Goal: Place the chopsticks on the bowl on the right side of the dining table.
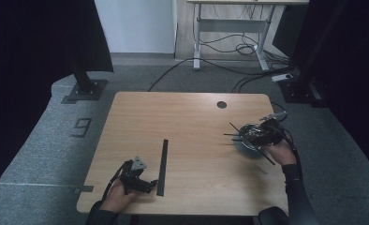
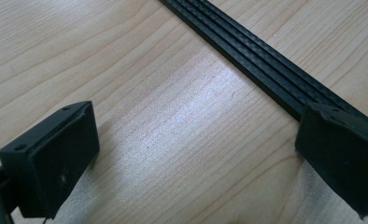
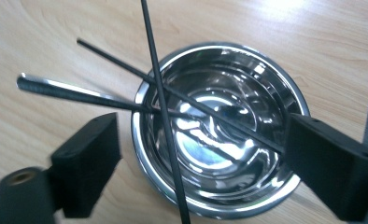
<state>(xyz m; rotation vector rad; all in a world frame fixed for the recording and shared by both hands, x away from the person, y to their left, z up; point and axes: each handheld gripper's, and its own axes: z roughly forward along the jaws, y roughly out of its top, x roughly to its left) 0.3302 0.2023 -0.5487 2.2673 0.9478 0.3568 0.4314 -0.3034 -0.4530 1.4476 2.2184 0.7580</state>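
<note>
A long black ribbed strip [image 1: 163, 166] lies on the wooden table [image 1: 196, 112], just right of my left gripper [image 1: 140, 180]. In the left gripper view the strip [image 2: 257, 60] runs diagonally and its end passes under the right-hand jaw; my left gripper [image 2: 196, 126] is open over bare wood. A shiny steel bowl [image 1: 244, 146] sits at the table's right, with thin black sticks [image 1: 232, 127] lying across it. My right gripper [image 1: 262, 133] hovers over it. In the right gripper view my right gripper [image 3: 203, 135] is open on either side of the bowl [image 3: 219, 46], and three sticks [image 3: 163, 116] cross inside.
A round cable hole [image 1: 221, 104] is near the table's far edge. Beyond the table stand a white desk frame [image 1: 229, 28], loose floor cables [image 1: 229, 70] and a black stand base [image 1: 86, 88] at the left.
</note>
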